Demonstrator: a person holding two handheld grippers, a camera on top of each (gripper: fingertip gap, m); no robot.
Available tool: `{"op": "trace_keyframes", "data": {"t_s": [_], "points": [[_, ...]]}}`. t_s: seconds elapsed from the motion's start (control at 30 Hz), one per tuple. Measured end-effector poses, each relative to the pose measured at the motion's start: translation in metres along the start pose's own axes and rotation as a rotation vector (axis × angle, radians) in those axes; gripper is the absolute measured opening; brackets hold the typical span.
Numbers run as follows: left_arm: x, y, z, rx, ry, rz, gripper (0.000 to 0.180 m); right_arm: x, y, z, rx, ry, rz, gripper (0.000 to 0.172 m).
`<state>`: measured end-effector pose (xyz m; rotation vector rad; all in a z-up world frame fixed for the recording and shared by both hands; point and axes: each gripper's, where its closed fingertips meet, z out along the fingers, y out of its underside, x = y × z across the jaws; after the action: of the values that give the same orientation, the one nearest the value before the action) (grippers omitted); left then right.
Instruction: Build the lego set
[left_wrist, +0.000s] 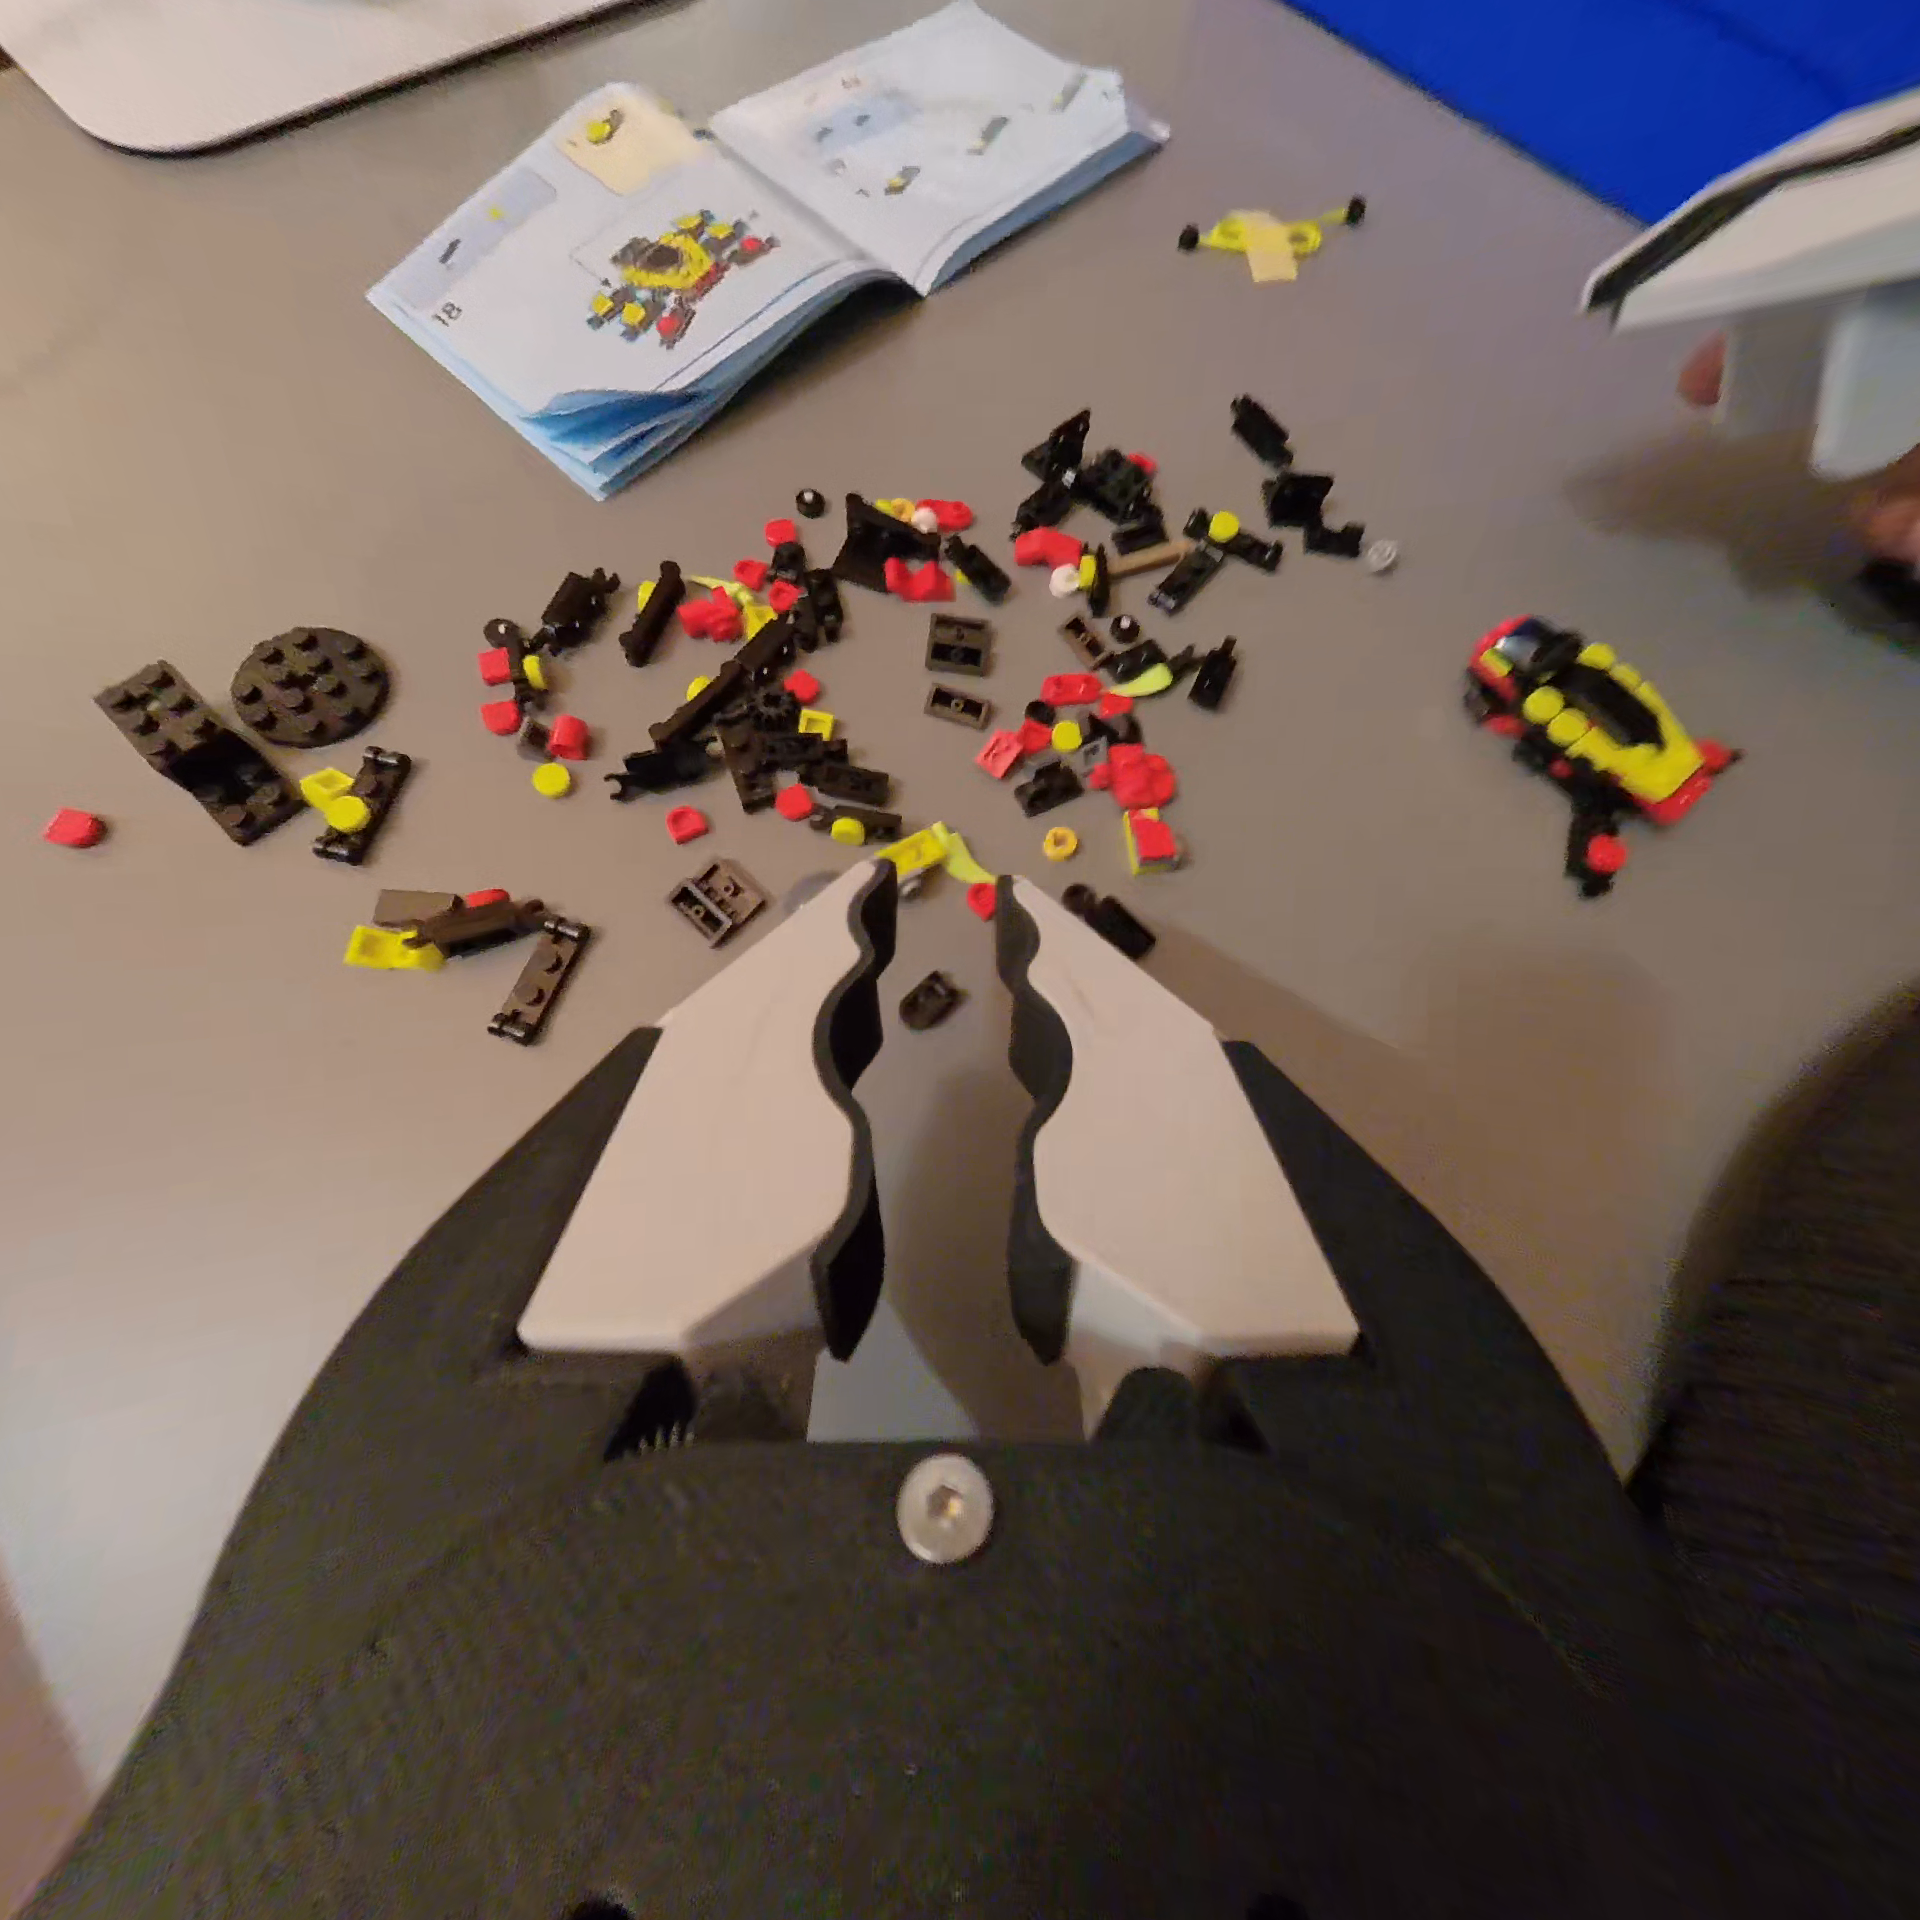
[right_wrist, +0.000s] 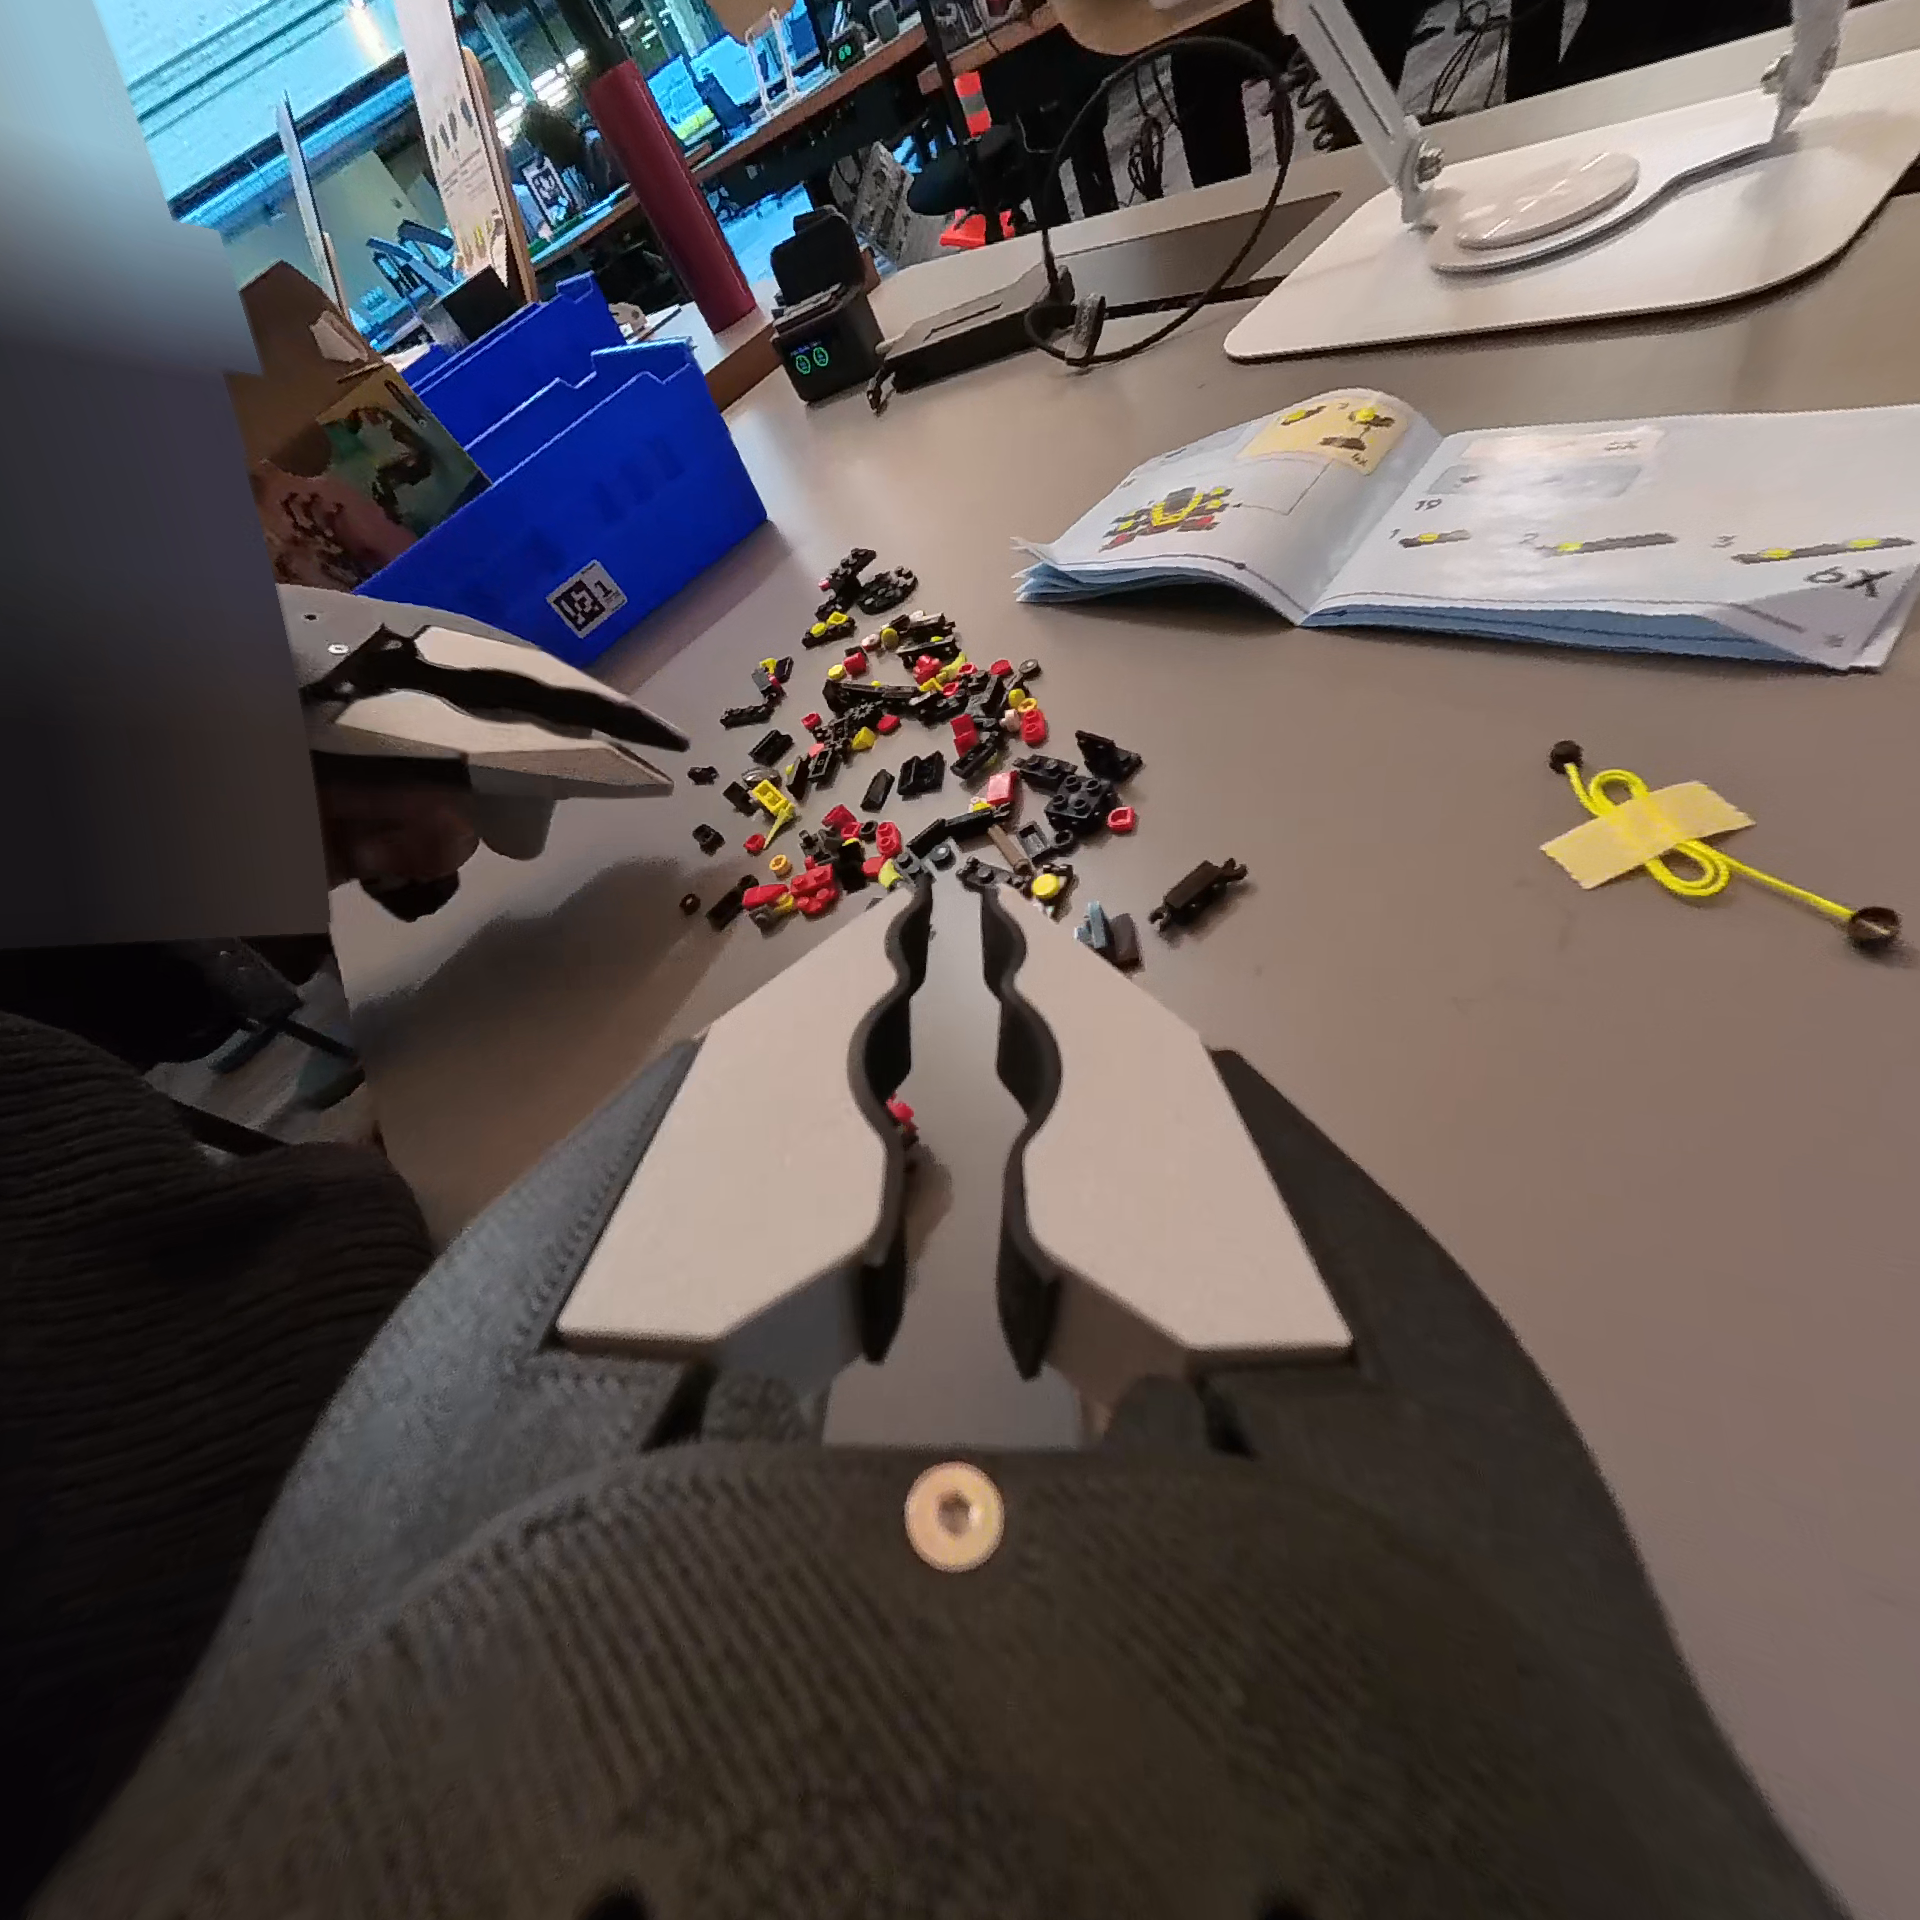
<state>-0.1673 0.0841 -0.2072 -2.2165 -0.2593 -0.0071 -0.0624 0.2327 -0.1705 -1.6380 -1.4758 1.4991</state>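
Your left gripper (left_wrist: 943, 894) is hovering low and tilted down with its fingers narrowly apart and gripping nothing; a small black piece (left_wrist: 928, 1000) is lying loose on the table (left_wrist: 1351, 935) between them, and it is risking being knocked away. Your right gripper (right_wrist: 951, 899), also narrow and bare, is pointing toward 12 o'clock at the brick pile (right_wrist: 914, 769), risking scattering it.

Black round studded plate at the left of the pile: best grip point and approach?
Pinch the black round plate across its thin rim, coming from its clear far side. It lies flat, studs up; the black rectangular plate crowds its left.
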Motion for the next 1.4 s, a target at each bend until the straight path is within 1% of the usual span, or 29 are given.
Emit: {"op": "trace_keyframes", "data": {"t_s": [0.07,0.13,0.27,0.37,0.57,0.77,1.0,1.17,1.4], "points": [[-0.001,0.010,0.002,-0.020,0.019,0.008,0.015,-0.002,0.000,-0.001,-0.004,0.006,-0.022,0.008],[-0.002,0.016,0.003,-0.034,0.044,-0.023,0.015,-0.003,0.001,0.000,-0.013,0.011,-0.041,0.008],[-0.013,0.009,-0.002,0.013,0.038,-0.096,0.015,-0.005,0.005,0.002,-0.032,0.009,-0.052,0.008],[-0.014,0.009,-0.002,0.018,0.057,-0.134,0.015,-0.006,0.004,0.002,-0.029,-0.001,-0.040,0.008],[-0.015,0.013,0.005,-0.009,0.023,-0.092,0.016,-0.006,0.002,-0.001,-0.010,-0.019,0.003,0.009],[-0.008,0.017,0.014,-0.035,0.048,-0.085,0.018,-0.004,0.002,-0.001,-0.004,-0.022,0.023,0.009],[-0.016,0.015,0.012,-0.022,0.017,-0.097,0.020,-0.003,0.002,-0.001,-0.007,-0.020,0.026,0.009],[-0.031,0.016,0.008,-0.018,-0.043,-0.093,0.020,-0.003,0.002,-0.001,-0.006,-0.021,0.027,0.009],[-0.046,0.017,0.006,-0.015,-0.088,-0.140,0.025,-0.003,0.002,-0.001,-0.006,-0.022,0.031,0.010]]}}
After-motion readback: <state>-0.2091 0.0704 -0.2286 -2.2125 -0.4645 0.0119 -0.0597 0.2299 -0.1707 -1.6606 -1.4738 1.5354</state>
